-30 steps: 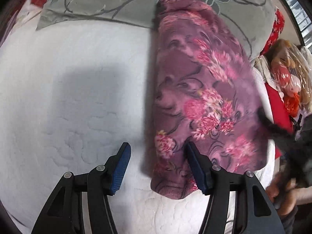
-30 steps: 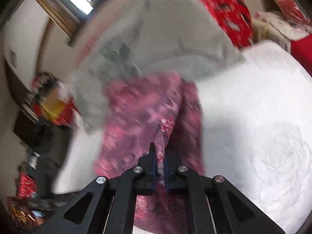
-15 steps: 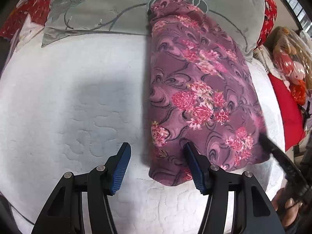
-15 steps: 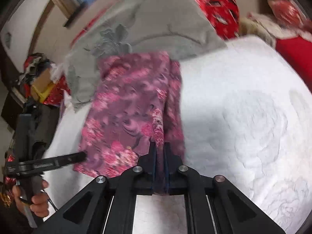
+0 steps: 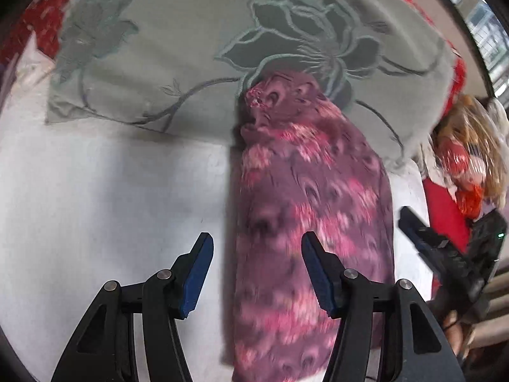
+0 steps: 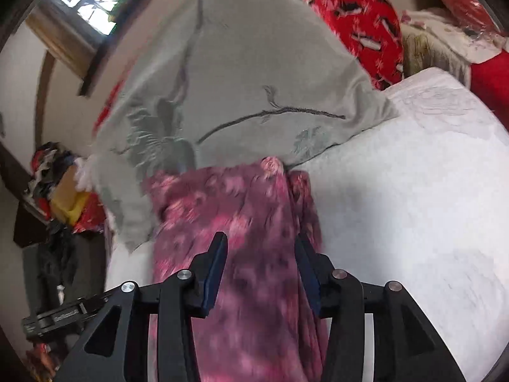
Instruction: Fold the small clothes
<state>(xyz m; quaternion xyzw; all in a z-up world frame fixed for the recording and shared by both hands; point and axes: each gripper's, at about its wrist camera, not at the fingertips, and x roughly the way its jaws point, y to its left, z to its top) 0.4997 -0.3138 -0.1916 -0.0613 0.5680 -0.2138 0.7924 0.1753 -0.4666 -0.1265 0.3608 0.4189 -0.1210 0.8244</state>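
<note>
A purple garment with pink flowers [image 5: 305, 222] lies folded lengthwise on the white quilted bed [image 5: 111, 197], its far end on a grey-green pillow [image 5: 197, 47]. My left gripper [image 5: 257, 270] is open over the garment's left edge, holding nothing. My right gripper [image 6: 259, 272] is open just above the garment [image 6: 248, 222], with cloth under and between its fingers but not pinched. The right gripper also shows in the left wrist view [image 5: 445, 254] at the garment's right side.
The grey-green flowered pillow [image 6: 248, 79] leans at the head of the bed. Red cushions [image 6: 356, 16] and bagged items [image 5: 467, 159] lie beyond it. Clutter [image 6: 60, 197] stands beside the bed. White bed surface [image 6: 413, 207] spreads right of the garment.
My right gripper was shut on the garment's edge and has opened, letting the cloth drop flat. Both grippers have moved forward toward the pillow.
</note>
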